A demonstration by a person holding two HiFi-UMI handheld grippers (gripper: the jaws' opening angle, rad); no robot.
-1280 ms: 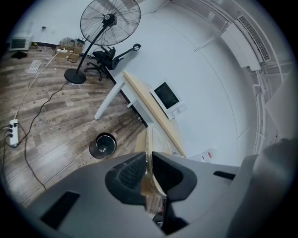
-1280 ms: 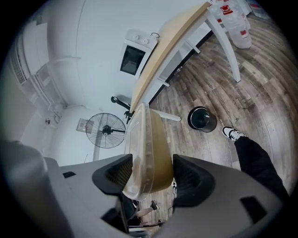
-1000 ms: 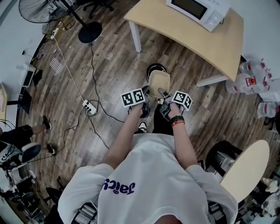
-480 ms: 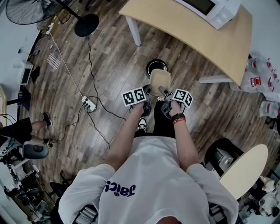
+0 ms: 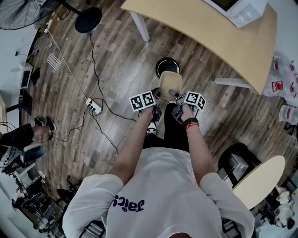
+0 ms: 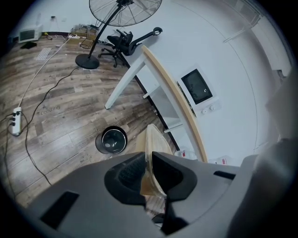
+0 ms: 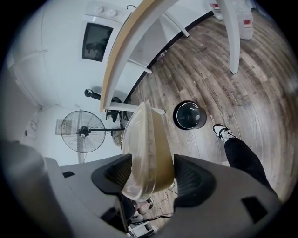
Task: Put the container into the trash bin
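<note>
A tan food container with a clear lid hangs on edge between my two grippers, just short of the round black trash bin on the wood floor. My left gripper is shut on the container's thin rim; the trash bin lies below and to the left in the left gripper view. My right gripper is shut across the container's wide body, a pad against each side. In the right gripper view the trash bin shows past the container, open and nearly empty.
A light wooden table with a white microwave stands just beyond the bin, one table leg to its left. A power strip and cables cross the floor at left. My shoe is near the bin.
Both grippers have sunk and moved forward with the container. Its far edge now sits right at the bin's rim in the head view.
</note>
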